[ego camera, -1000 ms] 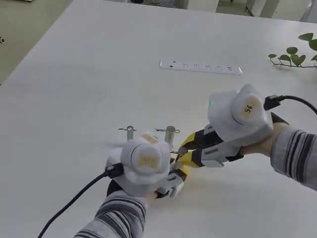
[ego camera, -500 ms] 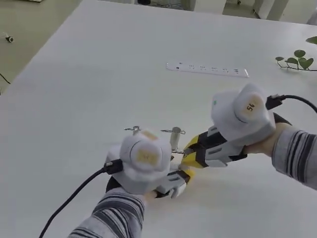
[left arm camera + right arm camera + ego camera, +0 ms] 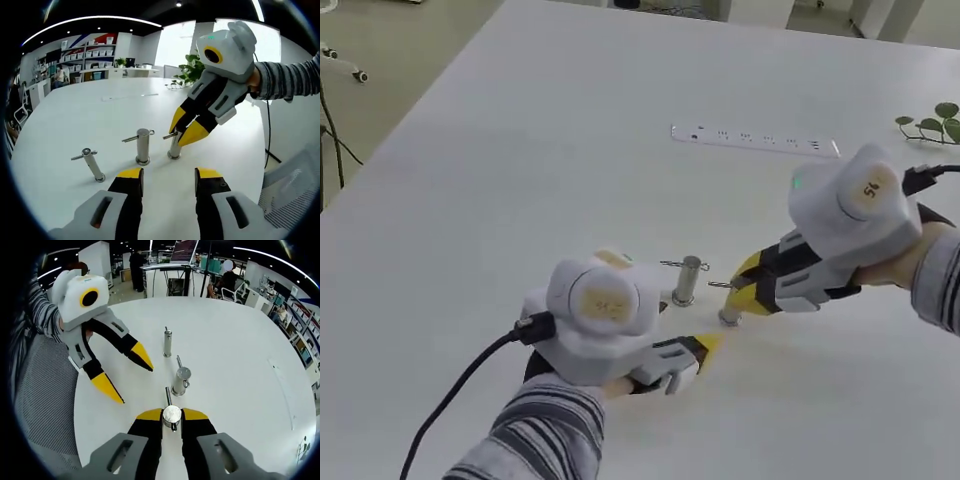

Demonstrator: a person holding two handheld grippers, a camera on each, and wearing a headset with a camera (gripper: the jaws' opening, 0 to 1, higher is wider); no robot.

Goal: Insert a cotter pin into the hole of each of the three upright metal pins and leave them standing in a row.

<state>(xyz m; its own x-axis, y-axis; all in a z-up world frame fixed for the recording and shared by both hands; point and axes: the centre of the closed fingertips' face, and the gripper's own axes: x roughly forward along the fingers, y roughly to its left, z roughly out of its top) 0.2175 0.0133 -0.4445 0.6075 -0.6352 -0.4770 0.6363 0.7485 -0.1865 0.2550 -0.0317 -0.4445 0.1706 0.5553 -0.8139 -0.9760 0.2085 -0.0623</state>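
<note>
Since 0.5 s ago the 2 sets of yellow tips, then meeting at 1 pin, have drawn apart. At the bottom of the left gripper view, the left gripper (image 3: 169,176) has its jaws spread and holds nothing. Right of centre in the head view, the right gripper (image 3: 742,298) has its jaws pressed against the head of the nearest metal pin (image 3: 172,415), which has a cotter pin (image 3: 168,396) through it. Just left of that stands the middle metal pin (image 3: 687,282), upright, its own cotter pin fitted. The left gripper view shows all 3 in a row on the white table (image 3: 570,150), with the far-left pin (image 3: 93,165) at lower left, also fitted.
</note>
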